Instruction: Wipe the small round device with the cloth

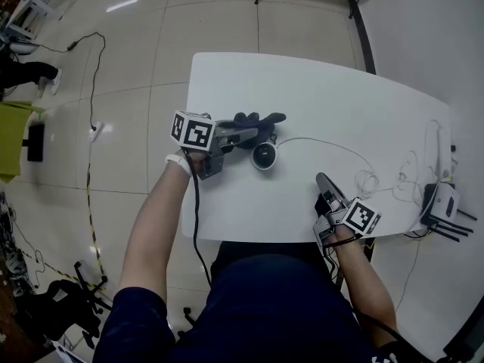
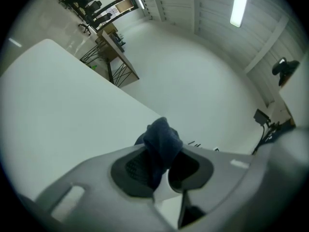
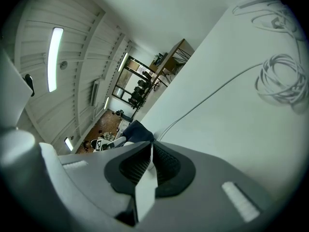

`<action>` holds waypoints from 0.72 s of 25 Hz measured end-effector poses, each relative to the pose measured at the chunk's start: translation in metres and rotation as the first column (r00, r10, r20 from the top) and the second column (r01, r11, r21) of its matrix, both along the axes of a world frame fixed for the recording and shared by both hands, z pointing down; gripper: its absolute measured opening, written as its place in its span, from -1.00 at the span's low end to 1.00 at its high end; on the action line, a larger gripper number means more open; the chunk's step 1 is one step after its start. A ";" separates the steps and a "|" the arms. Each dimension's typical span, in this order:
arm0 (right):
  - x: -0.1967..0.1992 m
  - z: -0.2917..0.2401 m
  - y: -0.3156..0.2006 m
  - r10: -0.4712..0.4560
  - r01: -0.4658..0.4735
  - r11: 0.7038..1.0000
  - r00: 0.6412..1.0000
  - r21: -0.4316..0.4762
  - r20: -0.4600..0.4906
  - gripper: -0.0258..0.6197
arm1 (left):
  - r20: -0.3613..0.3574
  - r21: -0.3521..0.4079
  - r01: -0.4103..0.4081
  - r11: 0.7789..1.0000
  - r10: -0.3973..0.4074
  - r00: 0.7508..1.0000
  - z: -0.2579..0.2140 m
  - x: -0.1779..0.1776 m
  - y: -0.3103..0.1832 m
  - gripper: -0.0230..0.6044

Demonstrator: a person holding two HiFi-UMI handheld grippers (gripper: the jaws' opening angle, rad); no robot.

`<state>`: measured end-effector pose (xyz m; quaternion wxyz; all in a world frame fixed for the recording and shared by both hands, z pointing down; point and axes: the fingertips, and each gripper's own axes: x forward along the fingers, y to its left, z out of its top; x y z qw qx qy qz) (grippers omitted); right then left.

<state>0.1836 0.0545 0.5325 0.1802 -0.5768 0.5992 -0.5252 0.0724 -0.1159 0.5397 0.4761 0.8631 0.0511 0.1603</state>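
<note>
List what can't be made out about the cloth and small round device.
Head view: whether the cloth touches the small round device; too small, and the left gripper crowds the spot.
Left gripper view: device hidden behind the clamped cloth and the jaws.
Right gripper view: device hidden behind the right gripper's shut jaws.

The person wore a dark navy short-sleeved top (image 1: 265, 308) and a white band (image 1: 179, 162) at the left wrist. The grey moulded plastic left gripper (image 1: 253, 133) and the matching right gripper (image 1: 322, 180) each bore a white cube with black square markers, the left cube (image 1: 193, 131) and the right cube (image 1: 363, 218). Their pale grey jaws were lined with black ribbed pads (image 2: 134, 170). A thin black cable (image 1: 195, 218) trailed from the left gripper.
</note>
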 end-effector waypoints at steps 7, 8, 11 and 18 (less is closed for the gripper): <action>-0.012 0.001 -0.011 -0.077 0.077 0.997 0.997 -0.003 0.001 -0.85 | -0.011 -0.056 0.150 0.987 -0.151 0.988 0.002 -0.035 0.016 -0.60; -0.016 0.001 -0.014 -0.096 0.096 0.995 0.995 0.000 -0.002 -0.85 | -0.017 -0.071 0.185 0.980 -0.186 0.982 0.003 -0.040 0.021 -0.60; -0.026 -0.001 -0.022 -0.147 0.147 0.989 0.989 0.001 -0.008 -0.85 | -0.031 -0.114 0.302 0.946 -0.308 0.951 0.005 -0.056 0.034 -0.60; -0.041 -0.003 -0.029 -0.230 0.230 0.973 0.973 0.021 0.015 -0.85 | -0.023 -0.146 0.520 0.842 -0.528 0.849 0.011 -0.081 0.072 -0.60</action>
